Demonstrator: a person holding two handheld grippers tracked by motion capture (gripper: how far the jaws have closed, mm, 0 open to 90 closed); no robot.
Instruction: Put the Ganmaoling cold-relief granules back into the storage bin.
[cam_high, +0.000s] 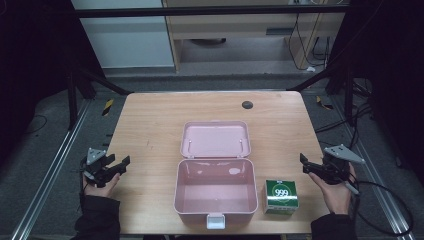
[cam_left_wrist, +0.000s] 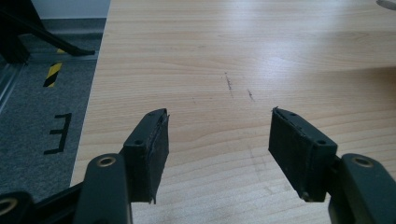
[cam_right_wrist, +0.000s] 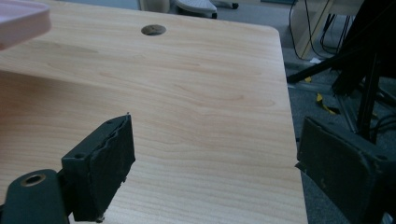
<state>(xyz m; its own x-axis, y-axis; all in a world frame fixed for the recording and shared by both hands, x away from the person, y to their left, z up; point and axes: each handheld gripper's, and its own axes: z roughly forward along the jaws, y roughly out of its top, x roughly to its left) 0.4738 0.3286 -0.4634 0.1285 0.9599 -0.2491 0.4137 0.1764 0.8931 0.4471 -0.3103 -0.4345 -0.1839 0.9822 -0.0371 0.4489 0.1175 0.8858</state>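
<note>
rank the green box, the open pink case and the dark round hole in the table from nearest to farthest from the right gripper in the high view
From the right gripper:
1. green box, just to its left near the front edge.
2. pink case, open at the table's middle, beyond the box.
3. round hole, far back near the table's rear edge.

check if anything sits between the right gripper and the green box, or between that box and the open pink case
Nothing visible does. The right gripper is at the table's right edge, jaws open, with bare wood between it and the green box. The box stands just right of the open pink case, with a narrow bare gap between them.
</note>
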